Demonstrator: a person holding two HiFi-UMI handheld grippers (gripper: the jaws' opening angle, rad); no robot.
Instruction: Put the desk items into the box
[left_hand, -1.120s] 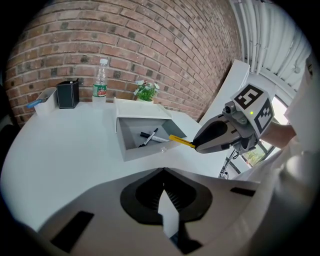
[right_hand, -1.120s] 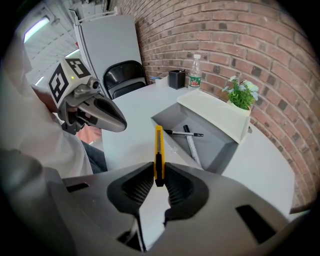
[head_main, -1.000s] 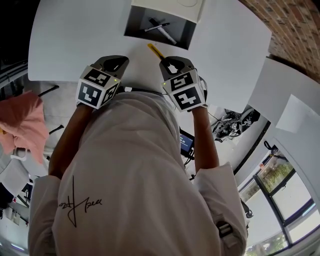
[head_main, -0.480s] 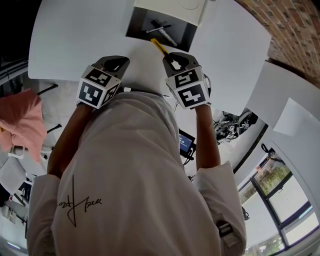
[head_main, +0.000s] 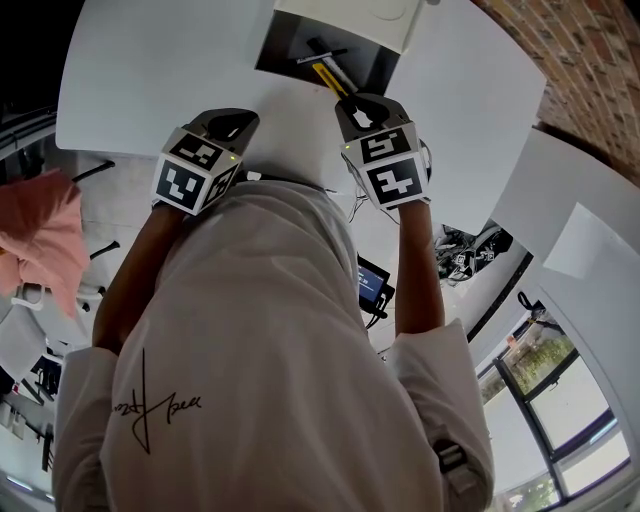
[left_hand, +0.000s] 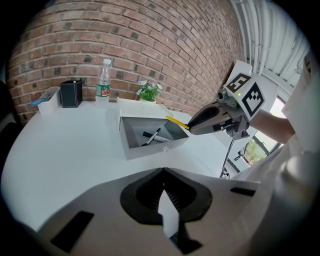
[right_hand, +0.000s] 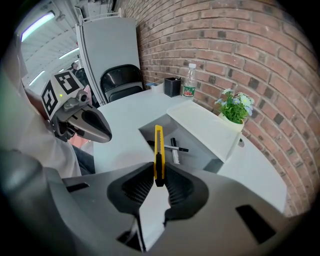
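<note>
The right gripper was clamped on a yellow knife, holding it over the near edge of the box, so this item looked about to go in but not yet dropped. Two pens already lay inside. The left gripper hung back with its jaws together on nothing, and whether more items remained was unclear.

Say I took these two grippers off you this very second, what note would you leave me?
Right gripper: shut on the yellow utility knife, whose tip is at the rim of the box.
Left gripper: shut, empty, short of the box.
Done: two pens lie in the box.
Left: carry the knife over the opening and let go.
</note>
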